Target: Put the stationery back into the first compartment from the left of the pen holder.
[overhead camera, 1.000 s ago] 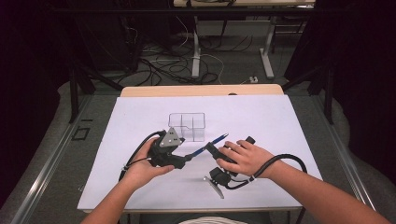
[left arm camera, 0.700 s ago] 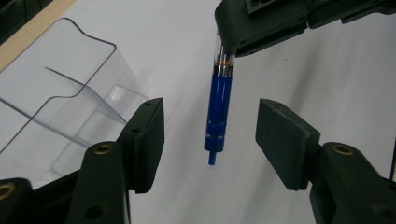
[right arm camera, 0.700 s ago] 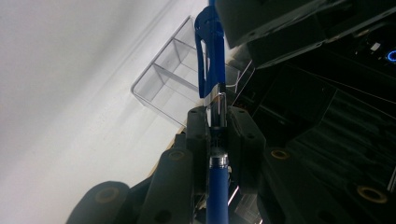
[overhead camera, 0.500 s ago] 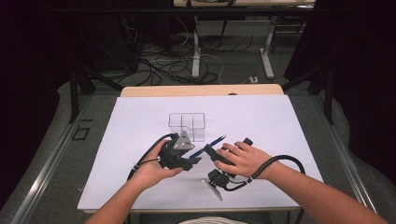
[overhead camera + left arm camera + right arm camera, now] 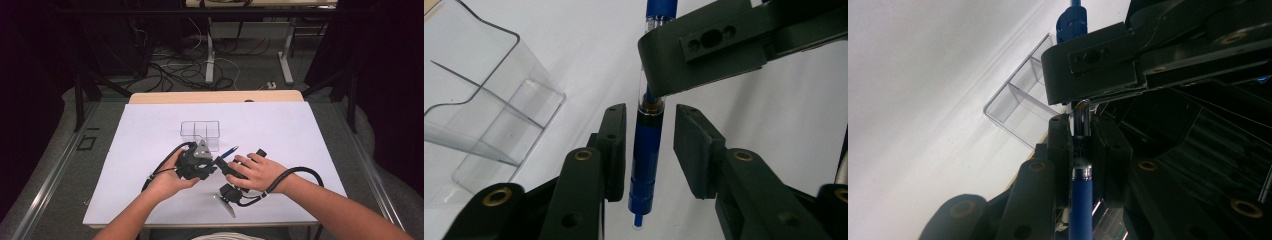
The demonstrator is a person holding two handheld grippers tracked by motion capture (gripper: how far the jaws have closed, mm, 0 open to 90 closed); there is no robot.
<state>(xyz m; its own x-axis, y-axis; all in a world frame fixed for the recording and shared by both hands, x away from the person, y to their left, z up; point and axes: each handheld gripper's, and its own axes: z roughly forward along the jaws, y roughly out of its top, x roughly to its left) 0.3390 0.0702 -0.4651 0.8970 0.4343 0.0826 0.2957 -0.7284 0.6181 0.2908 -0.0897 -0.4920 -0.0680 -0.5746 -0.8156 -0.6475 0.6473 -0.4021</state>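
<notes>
A blue pen [image 5: 228, 152] with a clear section is held above the white table sheet, in front of a clear plastic divided organizer [image 5: 200, 131]. My right gripper [image 5: 1080, 122] is shut on the pen [image 5: 1080, 200] at its clear and metal part. My left gripper [image 5: 650, 112] is open, its jaws standing on either side of the pen's blue barrel [image 5: 644, 150] with a gap showing on the right. In the high view the left gripper [image 5: 214, 164] meets the right gripper [image 5: 227, 167] tip to tip at the table's middle front. The right hand hides most of its gripper.
The organizer [image 5: 479, 100] stands empty just behind and left of the grippers. The white sheet [image 5: 300, 135] covers the table, with a wooden edge [image 5: 215, 96] at the back. Cables trail from both grippers toward the front edge.
My left gripper has moved right toward the right hand, and its open jaws now straddle the pen. The right gripper has kept the pen nearly still.
</notes>
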